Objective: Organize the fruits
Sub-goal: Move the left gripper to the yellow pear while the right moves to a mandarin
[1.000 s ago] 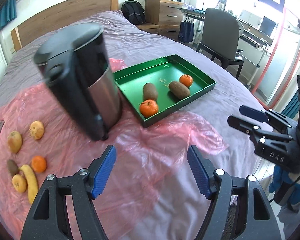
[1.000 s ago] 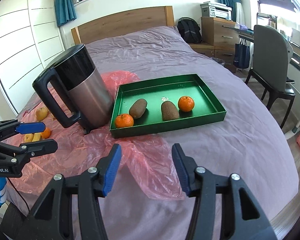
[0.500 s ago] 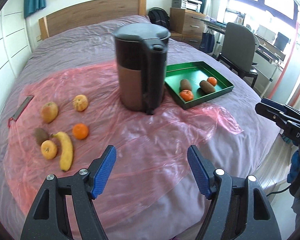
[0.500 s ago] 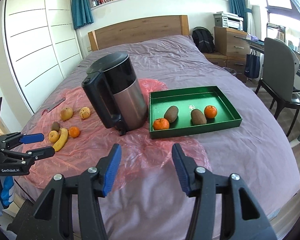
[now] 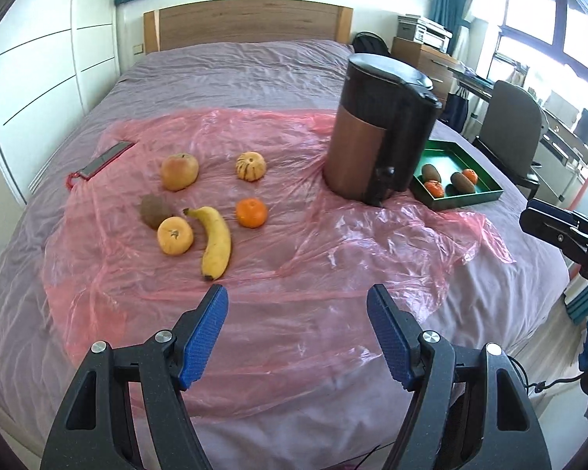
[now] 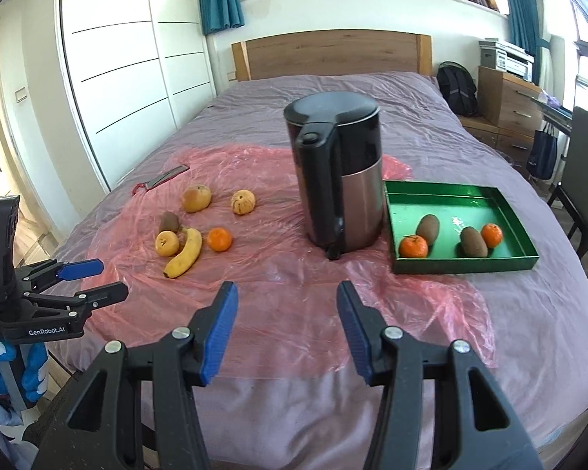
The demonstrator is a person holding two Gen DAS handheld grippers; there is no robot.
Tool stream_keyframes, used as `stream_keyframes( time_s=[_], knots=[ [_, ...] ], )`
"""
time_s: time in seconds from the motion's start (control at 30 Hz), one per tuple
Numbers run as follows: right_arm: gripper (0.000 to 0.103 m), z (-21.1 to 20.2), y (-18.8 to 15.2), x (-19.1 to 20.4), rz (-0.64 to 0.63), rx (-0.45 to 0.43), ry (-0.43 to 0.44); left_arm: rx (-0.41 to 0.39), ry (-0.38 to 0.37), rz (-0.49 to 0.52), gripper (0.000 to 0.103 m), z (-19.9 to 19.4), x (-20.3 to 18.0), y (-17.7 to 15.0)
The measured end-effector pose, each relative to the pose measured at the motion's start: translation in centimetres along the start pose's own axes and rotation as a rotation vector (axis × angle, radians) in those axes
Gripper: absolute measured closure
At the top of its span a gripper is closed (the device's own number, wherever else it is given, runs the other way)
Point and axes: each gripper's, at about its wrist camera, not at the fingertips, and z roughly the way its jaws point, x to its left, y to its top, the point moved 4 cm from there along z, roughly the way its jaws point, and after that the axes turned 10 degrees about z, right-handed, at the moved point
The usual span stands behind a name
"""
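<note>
- Loose fruit on crinkled pink plastic sheet [image 5: 333,243] over purple bed [image 5: 231,74], all left of tall black-and-copper electric kettle [image 5: 376,133], well apart from it.
- Cluster: yellow banana [image 5: 215,243], small orange mandarin [image 5: 251,212], yellow-orange round fruit [image 5: 175,235] touching brown kiwi [image 5: 155,210], reddish-yellow apple [image 5: 179,171], pale scored citrus [image 5: 251,165].
- Green rectangular metal tray [image 6: 509,211] just right of kettle; already holding two mandarins and two brown kiwis.
- Left gripper [image 5: 297,333] released, jaws wide, empty; hovering at near edge of bed, forward-left to the cluster.
- Right gripper [image 6: 287,329] released, empty too; pointing at kettle, tray forward-right.
- Key relation: banana nearest to left gripper, tip just ahead of left blue pad; long axis roughly along gripper's line of sight, curving slightly left, so probably needs wrist turn to close across it.
- Left gripper clearly nearer to loose fruit; right nearer to tray. Kettle between the two groups, likely obstacle on carry path.
- Left view: tray half hidden behind kettle, only its near corner visible; right view: whole tray and free floor space in far half.
- Right view also shows left gripper from side, low at bed edge; left view catches only right gripper's tips at frame edge.
- Red-handled flat tool [image 6: 160,177] at far left sheet edge, farthest from kettle, not part of job.
- Judged partway done: four in tray, six left.
</note>
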Motion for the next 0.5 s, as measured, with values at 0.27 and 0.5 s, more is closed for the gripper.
stream_keyframes(
  time_s=[0.27,0.5],
  knots=[
    [0.065,4.6,-0.7,4.2,-0.064,0.077,0.053,0.018,0.044,-0.108,0.035,1.9,4.8,-2.4],
    [0.065,9.1,-1.0,6.1,-0.090,0.140,0.093,0.075,0.088,-0.209,0.035,4.7,9.6,-4.3]
  ],
)
